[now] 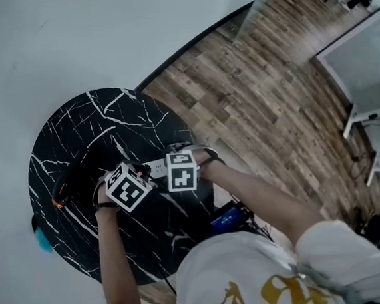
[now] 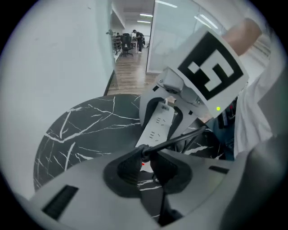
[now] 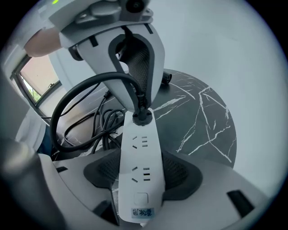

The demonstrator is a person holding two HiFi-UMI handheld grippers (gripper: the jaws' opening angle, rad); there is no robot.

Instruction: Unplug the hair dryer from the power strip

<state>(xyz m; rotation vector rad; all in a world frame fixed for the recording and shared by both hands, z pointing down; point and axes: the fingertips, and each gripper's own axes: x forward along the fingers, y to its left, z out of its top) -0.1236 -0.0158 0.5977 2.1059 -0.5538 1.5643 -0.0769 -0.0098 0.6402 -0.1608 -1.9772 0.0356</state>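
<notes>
Black plug (image 3: pixel 141 114) seated in white strip's (image 3: pixel 140 155) end socket — left gripper (image 2: pixel 146 170) clamps plug, right gripper (image 3: pixel 141 173) clamps strip.

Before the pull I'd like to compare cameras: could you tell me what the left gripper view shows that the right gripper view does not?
Only the left gripper view: the right gripper's marker cube, and an office corridor beyond the marble table. Only the right gripper view: the label at the power strip's near end, and the left gripper's body above the plug. Both: the white strip clamped by the right gripper, the black plug held by the left gripper, and its cord.
</notes>
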